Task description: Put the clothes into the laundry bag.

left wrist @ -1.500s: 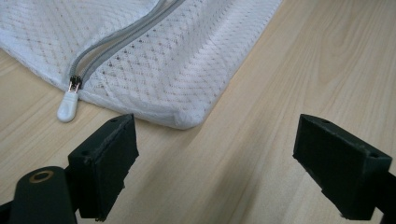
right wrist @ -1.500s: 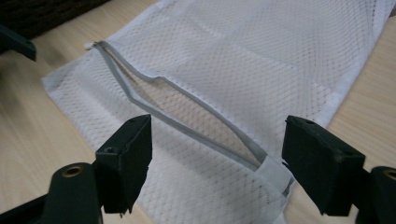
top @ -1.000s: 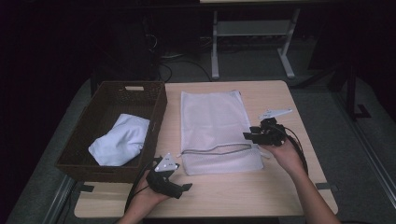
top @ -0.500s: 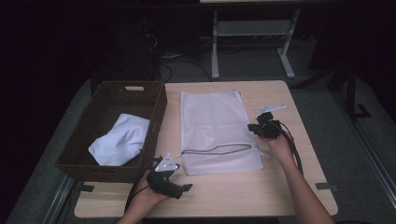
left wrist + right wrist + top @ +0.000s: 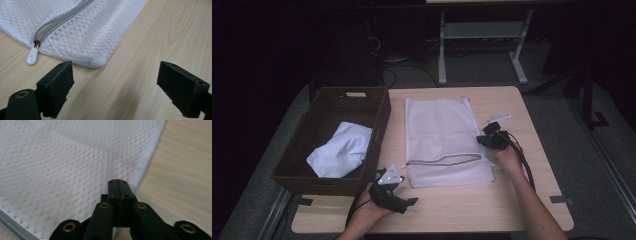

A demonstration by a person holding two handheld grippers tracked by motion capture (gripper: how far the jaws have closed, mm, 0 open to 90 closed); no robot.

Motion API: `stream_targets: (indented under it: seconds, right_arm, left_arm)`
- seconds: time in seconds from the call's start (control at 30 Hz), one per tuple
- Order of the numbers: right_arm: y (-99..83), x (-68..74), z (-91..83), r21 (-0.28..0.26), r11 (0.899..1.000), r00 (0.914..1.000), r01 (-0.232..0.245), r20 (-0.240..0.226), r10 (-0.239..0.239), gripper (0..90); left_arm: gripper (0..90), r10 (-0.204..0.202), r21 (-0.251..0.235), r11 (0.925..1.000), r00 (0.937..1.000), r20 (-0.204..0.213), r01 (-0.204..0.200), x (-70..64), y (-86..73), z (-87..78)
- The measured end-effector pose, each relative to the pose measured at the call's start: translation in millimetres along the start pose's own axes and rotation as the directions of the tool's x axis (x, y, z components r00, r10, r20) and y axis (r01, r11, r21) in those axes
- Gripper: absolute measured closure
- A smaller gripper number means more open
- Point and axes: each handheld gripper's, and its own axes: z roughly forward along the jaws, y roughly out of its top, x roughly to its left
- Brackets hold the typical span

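The right gripper [image 5: 490,139] has slid a bit farther up the right edge of the white net bag [image 5: 439,132]; its jaws pinch that edge. The bag lies flat on the light wooden table [image 5: 532,200]. The left gripper [image 5: 411,201] rests near the bag's corner, jaws wide apart. A brown basket [image 5: 292,170] holds a white cloth [image 5: 341,150]. The room behind is dark.

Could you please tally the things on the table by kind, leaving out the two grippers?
White mesh laundry bag with a grey zipper: 1
Brown wicker basket: 1
White cloth lying in the basket: 1
Total: 3
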Motion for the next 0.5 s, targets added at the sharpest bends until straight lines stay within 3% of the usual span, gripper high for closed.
stream_targets:
  seconds: [0.5]
  right_arm:
    - [-2.3, 4.4, -3.8, 0.074, 0.996, 0.9989, 0.038, 0.024, -0.040, 88.5]
  left_arm:
    - [13.2, 0.001, 0.002, 1.0000, 1.0000, 0.004, -0.001, -0.5, -0.6, 0.3]
